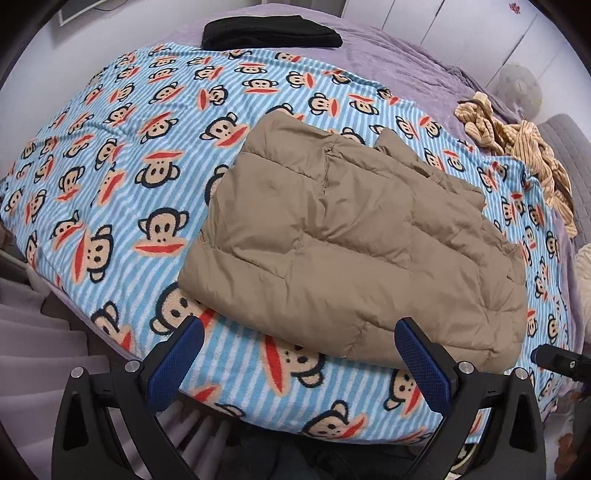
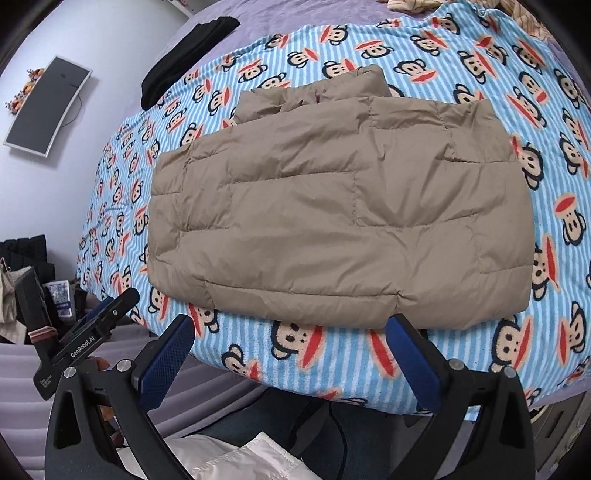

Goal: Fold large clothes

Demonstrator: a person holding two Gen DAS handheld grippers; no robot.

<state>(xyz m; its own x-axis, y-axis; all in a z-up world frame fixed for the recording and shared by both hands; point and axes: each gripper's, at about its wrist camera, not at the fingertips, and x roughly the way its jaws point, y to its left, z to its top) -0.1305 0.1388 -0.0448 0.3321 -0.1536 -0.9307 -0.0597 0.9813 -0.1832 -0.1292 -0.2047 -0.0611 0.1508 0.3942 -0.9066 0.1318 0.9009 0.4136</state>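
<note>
The jacket (image 2: 332, 210), tan and quilted, lies folded into a broad rectangle on the blanket (image 2: 480, 92), its long edge running from 9 to 3 o'clock in the right wrist view. A collar or sleeve bulge shows at its 12 o'clock edge. The near hem sits just above my right claw (image 2: 291, 343). In the left wrist view the jacket (image 1: 351, 240) fills the area from centre toward 4 o'clock.

Procedure, as I judge it: the fold appears close to complete. If a further fold is required, I take both near corners at once, lift them evenly, and carry them toward 12 o'clock so that the edges align. I pinch only the top layers needed; the padded fabric is slippery and springs back, so I press the crease flat before letting go. I tuck the bulge at 12 o'clock first, or it will lift the stack.

Claw state: my right claw is released, jaws wide, nothing between them, hovering just off the hem at 6 o'clock. My left claw (image 1: 299, 345) is likewise released and empty, its right pad (image 1: 421, 354) overlapping the jacket's near corner in view; contact cannot be confirmed.

Pose: both claws point steeply down over the bed edge, side by side.

Outward: a black garment (image 1: 269, 33) at 12 o'clock, a striped garment (image 1: 517, 144) at 2 o'clock.
</note>
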